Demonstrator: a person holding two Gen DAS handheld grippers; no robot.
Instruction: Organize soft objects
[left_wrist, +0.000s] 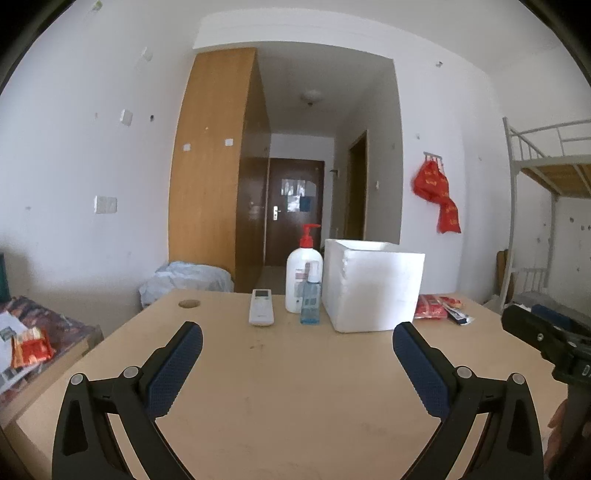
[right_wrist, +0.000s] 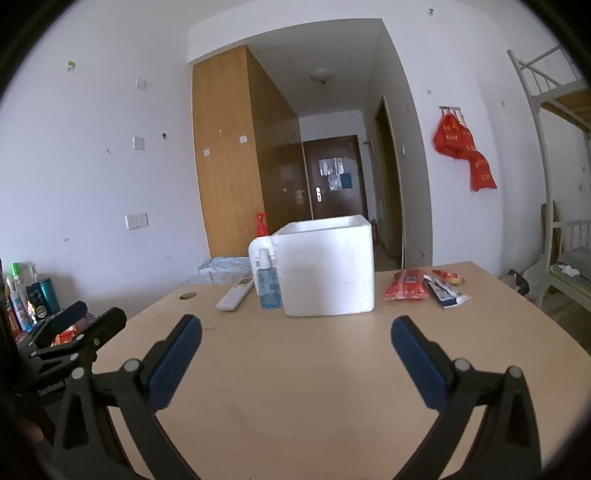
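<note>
Your left tool (left_wrist: 297, 343) and right tool (right_wrist: 295, 338) both hover over the counter (right_wrist: 295, 369) with jaws spread wide, holding nothing. The red soft packet (right_wrist: 406, 285) lies well ahead of them, just right of the white foam box (right_wrist: 327, 273).

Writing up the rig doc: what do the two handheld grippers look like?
Both match. The left gripper and right gripper have black plastic linkage arms with silver pivot rivets, and each finger carries a dark blue textured pad. The right wrist view shows small white lettering on the left gripper's body. No cables or sleeves visible.
</note>
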